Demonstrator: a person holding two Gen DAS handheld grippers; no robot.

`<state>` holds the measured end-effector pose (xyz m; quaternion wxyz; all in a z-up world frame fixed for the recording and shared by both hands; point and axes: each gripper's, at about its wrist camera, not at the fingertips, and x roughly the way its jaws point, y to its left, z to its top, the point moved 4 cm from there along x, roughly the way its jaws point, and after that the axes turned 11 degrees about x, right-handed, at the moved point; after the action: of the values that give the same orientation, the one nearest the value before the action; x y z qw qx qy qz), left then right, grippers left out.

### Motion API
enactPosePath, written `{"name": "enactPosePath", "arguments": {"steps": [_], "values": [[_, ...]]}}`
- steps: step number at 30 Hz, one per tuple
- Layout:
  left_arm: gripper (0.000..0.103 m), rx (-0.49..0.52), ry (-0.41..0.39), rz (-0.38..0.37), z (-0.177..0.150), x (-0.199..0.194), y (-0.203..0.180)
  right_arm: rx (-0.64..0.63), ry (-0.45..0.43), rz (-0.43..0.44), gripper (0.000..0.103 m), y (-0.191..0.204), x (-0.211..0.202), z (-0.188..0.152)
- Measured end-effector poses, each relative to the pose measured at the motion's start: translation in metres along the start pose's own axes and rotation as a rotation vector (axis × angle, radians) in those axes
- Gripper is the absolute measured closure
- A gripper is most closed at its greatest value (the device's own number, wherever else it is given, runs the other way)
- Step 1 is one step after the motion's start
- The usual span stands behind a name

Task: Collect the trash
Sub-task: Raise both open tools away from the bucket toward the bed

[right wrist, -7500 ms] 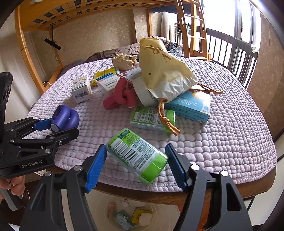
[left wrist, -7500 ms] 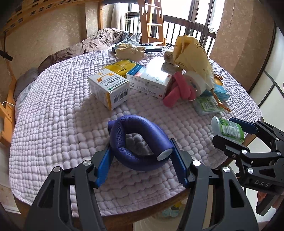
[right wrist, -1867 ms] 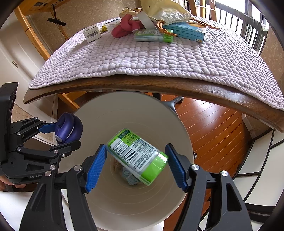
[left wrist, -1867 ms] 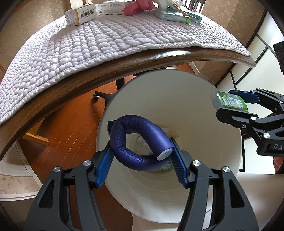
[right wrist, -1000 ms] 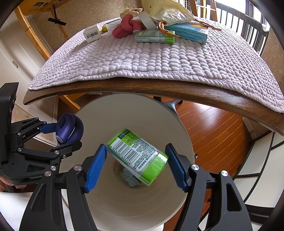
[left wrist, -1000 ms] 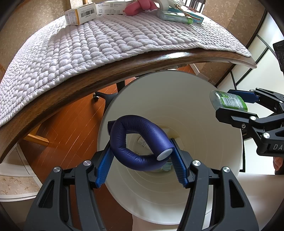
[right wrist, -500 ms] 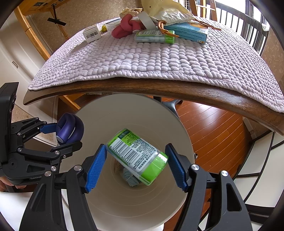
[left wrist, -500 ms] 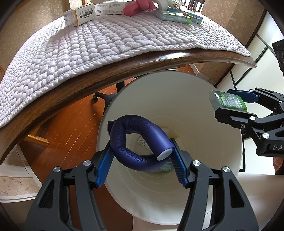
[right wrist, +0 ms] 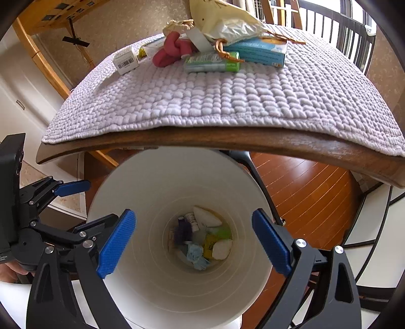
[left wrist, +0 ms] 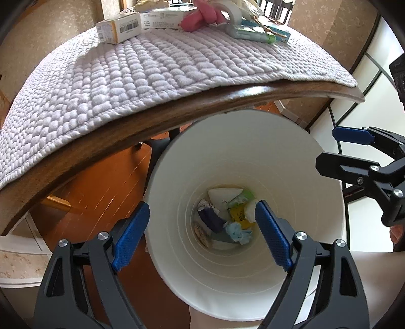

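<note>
While both tools hang over the white bin (left wrist: 326,253), left tool (left wrist: 202,235) and right tool (right wrist: 193,243) have just been opening; jaws wide, nothing btwn them. Trash (right wrist: 200,238) lies at bin bottom; more items on quilted worktop (right wrist: 227,101).

A dark brown round wooden worktop (right wrist: 316,148) fills the upper half of both views, covered by a lilac quilted cloth (right wrist: 227,101). Below it lies a glossy orange-brown plank floor (right wrist: 308,192). Beige patterned wallpaper (left wrist: 321,15) lines the walls. A dark railing (right wrist: 351,30) stands before bright daylight at upper right, and a light wooden frame (right wrist: 43,58) at upper left.
</note>
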<state>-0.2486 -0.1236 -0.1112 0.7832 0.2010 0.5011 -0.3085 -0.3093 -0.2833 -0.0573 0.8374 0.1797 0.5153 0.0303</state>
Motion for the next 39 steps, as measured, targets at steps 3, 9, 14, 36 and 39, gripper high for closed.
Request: {"name": "enactPosePath", "arguments": {"steps": [3,9,14,36,39], "values": [[0.016,-0.017,-0.011,0.000,0.001,-0.005,0.005,-0.015,-0.021,-0.001,0.011,0.001,-0.008,0.004],[0.016,-0.024,-0.034,0.002,0.005,-0.017,0.013,-0.032,-0.050,0.004,0.011,0.008,-0.018,0.009],[0.016,-0.021,-0.059,0.016,0.013,-0.036,0.015,-0.062,-0.070,-0.008,0.011,0.014,-0.030,0.014],[0.016,-0.093,-0.205,0.062,0.048,-0.096,0.035,-0.070,-0.186,-0.025,0.010,0.025,-0.069,0.044],[0.016,-0.096,-0.206,0.063,0.049,-0.096,0.037,-0.066,-0.185,-0.027,0.010,0.025,-0.069,0.047]]}}
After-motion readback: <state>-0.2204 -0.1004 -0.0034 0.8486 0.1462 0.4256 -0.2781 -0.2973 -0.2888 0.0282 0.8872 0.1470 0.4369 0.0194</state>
